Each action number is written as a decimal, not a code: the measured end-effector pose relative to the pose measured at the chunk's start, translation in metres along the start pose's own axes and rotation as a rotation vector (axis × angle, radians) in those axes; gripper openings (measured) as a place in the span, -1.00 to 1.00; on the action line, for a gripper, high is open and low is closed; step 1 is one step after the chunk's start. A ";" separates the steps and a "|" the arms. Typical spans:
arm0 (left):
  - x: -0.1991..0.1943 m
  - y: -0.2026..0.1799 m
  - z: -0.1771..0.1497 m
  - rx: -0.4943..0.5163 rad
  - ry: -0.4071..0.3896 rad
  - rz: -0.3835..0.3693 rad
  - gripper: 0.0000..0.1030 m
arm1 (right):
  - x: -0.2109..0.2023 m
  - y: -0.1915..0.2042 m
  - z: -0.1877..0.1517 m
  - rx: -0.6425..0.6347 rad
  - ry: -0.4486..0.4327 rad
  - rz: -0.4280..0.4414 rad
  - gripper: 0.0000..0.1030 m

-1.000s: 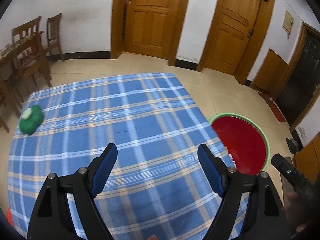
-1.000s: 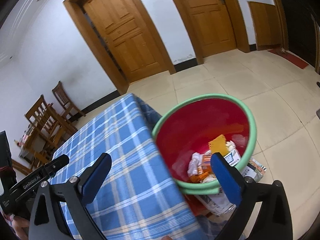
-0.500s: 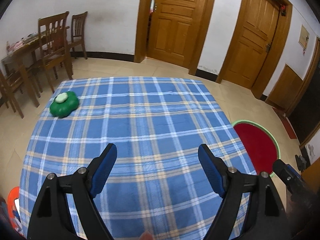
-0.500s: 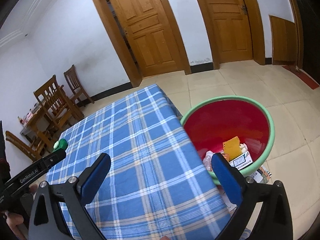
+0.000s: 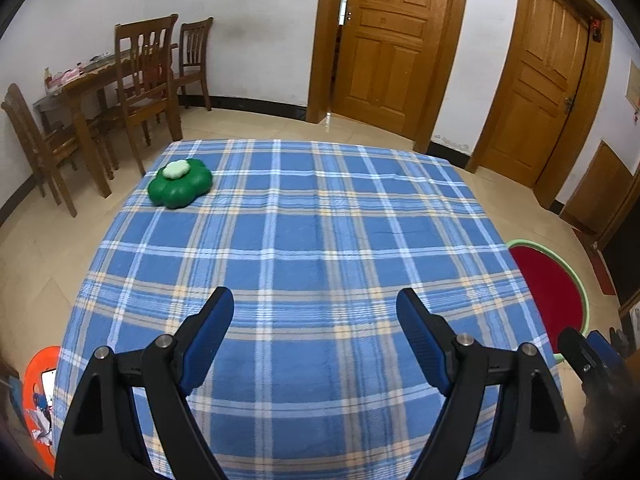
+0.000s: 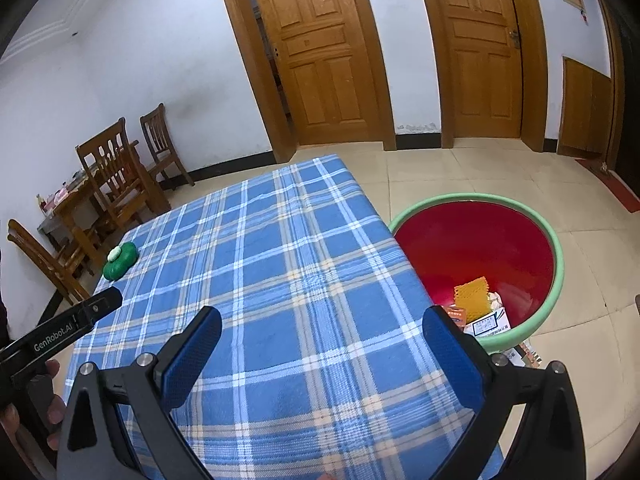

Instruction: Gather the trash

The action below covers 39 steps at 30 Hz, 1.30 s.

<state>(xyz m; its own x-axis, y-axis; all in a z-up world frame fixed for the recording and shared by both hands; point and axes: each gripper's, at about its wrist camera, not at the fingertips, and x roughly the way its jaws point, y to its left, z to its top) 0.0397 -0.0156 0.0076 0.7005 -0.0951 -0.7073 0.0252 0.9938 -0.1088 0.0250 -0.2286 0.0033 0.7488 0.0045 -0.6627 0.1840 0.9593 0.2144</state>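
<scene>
A: Trash (image 6: 480, 312) — where did it lie?

B: In the red basin with the green rim (image 6: 558, 248), which stood on the floor just beside the right edge of the table. An orange waffled piece (image 6: 472, 300) leaned on top of the heap, with a white printed carton (image 6: 490, 324) just beside it. More packets (image 6: 528, 354) lay on the tiles against the basin's near side.

A: And on the table itself?

B: The blue plaid tablecloth (image 5: 304, 248) covered it. The only thing on the cloth was a green flower-shaped object with a pale top (image 5: 180, 186), at the far left corner, well apart from the basin.

A: The grippers?

B: The left gripper (image 5: 314, 320) hovered over the near part of the cloth, its blue-padded fingers (image 5: 208, 328) spread wide with nothing between them. The right gripper (image 6: 320, 340) hung over the near right part of the table, likewise spread and empty; its right finger (image 6: 452, 356) overlapped the basin's near rim in its own view.

A: Anything else close to the table?

B: An orange container (image 5: 38, 392) sat low by the near left corner, with scraps inside it. Beyond the far left corner stood wooden chairs (image 5: 144, 76) round a dining table (image 5: 86, 76), and past the far edge two wooden doors (image 5: 394, 44) closed the wall.
</scene>
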 end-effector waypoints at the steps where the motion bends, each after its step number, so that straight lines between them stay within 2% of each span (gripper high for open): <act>1: 0.000 0.002 -0.001 -0.004 0.000 0.004 0.61 | 0.000 0.000 0.000 0.000 0.002 0.001 0.99; 39: 0.001 0.004 -0.004 -0.013 0.005 -0.001 0.61 | 0.001 0.000 -0.001 0.003 0.012 0.000 0.99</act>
<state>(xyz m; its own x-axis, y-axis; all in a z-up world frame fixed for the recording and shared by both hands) 0.0380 -0.0120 0.0038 0.6970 -0.0963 -0.7106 0.0167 0.9929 -0.1182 0.0248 -0.2281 0.0017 0.7411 0.0080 -0.6713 0.1860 0.9584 0.2167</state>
